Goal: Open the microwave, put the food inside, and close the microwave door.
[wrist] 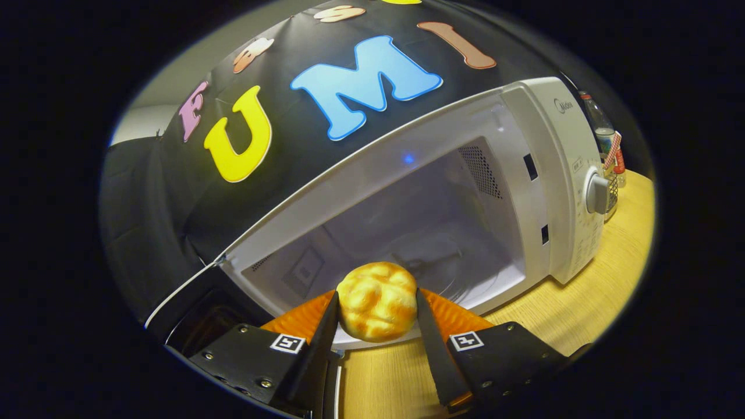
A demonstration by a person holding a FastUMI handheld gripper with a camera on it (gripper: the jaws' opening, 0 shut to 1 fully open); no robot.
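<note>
A round golden bread roll sits between my two fingers, and my gripper is shut on it, one finger pressing each side. Just beyond the roll stands the white microwave with its cavity open and a glass turntable inside. Its door hangs swung out to the left of my fingers. The control panel with a round knob is on the right side. The roll is held in front of the cavity's lower lip, above the tabletop.
The microwave rests on a light wooden table that runs under my fingers and out to the right. Past the microwave's right side stand a clear bottle and a small wire holder. The booth's black cloth wall rises behind.
</note>
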